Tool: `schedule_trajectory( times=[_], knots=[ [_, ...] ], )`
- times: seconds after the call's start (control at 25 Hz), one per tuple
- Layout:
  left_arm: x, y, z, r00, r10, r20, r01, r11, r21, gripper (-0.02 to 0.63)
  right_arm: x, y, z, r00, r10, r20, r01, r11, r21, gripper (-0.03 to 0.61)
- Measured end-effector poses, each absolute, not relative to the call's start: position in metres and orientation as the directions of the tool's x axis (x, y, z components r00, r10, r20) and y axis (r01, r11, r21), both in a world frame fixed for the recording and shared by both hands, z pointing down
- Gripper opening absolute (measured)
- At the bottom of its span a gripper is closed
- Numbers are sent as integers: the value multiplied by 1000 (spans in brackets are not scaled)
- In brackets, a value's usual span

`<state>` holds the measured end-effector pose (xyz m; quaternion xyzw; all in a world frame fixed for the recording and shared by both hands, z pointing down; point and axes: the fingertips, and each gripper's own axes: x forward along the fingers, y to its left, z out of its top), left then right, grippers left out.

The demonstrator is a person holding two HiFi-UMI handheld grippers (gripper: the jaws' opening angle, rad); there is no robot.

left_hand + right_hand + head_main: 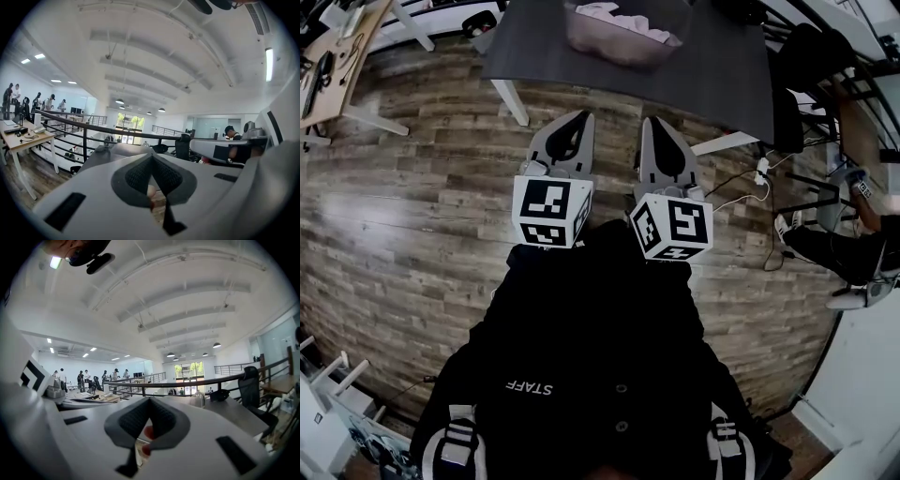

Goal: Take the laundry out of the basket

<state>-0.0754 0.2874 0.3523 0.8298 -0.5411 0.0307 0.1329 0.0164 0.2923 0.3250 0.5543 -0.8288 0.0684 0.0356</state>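
Here, both pairs of jaws are pressed together with nothing between them: the left gripper (582,116) and the right gripper (648,122) each taper to a closed tip. Each gripper view shows ribbed pads meeting in a point, with only a sliver of flooring visible through the gap behind. The two tools are held side by side, just apart, both aimed at twelve o'clock. Their marker cubes (551,212) sit close against the chest of the person's black jacket (581,375). This looks like a carrying posture rather than a working one, with the jaws kept shut because there is nothing yet within reach to pinch. Both gripper views look out level across an open office, over a dark railing (187,383) and up to a ribbed white ceiling, which suggests the tools have not been tipped down toward any target. The pink laundry (619,16) lies heaped in the basket (623,52) at twelve o'clock in the head view. The basket rests on a dark grey table (712,75), well apart from both tips across a stretch of wood-plank floor (412,206). A seated person (848,253) is partly in frame at three o'clock, clear of the path. Judged from this, the task has not begun: the person must close on the table and spread the jaws before anything can be lifted out.
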Motion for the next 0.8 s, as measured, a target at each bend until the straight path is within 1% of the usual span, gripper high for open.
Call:
schedule_trajectory(
  times=[0.28, 0.56, 0.8],
  knots=[
    [-85, 263, 359, 401, -890, 216, -912, -367, 182, 0, 16, 265, 329, -373, -917, 143, -927, 362, -98, 12],
    [-89, 213, 378, 348, -905, 245, -933, -310, 183, 0, 53, 201, 342, -350, -924, 154, -935, 334, -119, 12],
    [-86, 146, 390, 299, -916, 268, -951, -261, 167, 0, 78, 128, 352, -345, -925, 157, -935, 325, -139, 12]
  ],
)
